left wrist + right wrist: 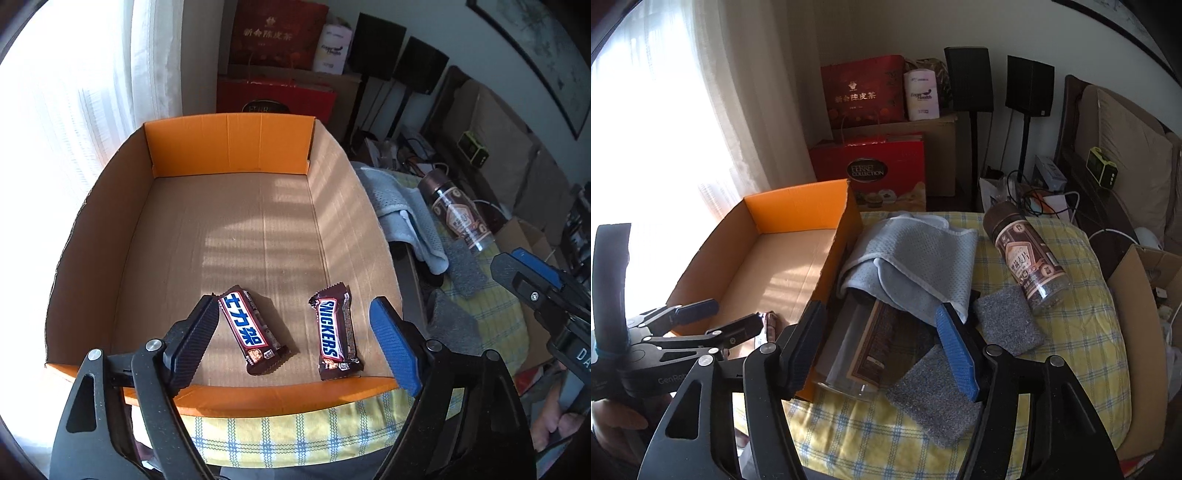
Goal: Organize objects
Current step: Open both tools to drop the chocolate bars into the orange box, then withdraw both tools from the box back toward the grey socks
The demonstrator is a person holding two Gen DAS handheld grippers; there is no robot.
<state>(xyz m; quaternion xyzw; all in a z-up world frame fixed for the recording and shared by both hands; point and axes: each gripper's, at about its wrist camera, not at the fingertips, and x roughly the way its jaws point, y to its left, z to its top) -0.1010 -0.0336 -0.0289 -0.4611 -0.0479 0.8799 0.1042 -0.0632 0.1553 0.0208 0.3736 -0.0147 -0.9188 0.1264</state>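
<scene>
My left wrist camera looks steeply down into the cardboard box (229,229) from close above its near rim. My right wrist camera sits just right of it, aimed forward over the checked bedspread (1067,317). Both views share the box, the brown jar (460,216) and the far wall.

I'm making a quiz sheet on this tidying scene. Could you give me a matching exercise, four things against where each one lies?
Things:
1. Snickers bars
2. Brown-labelled jar
3. Light blue cloth
4. Grey sponges

Places:
A. draped over a clear jar lying beside the box
B. on the checked cover, right of the cloth, lying on its side
C. on the floor of the orange cardboard box
D. flat on the checked cover, near the right gripper

Pairs: 1-C, 2-B, 3-A, 4-D
</scene>
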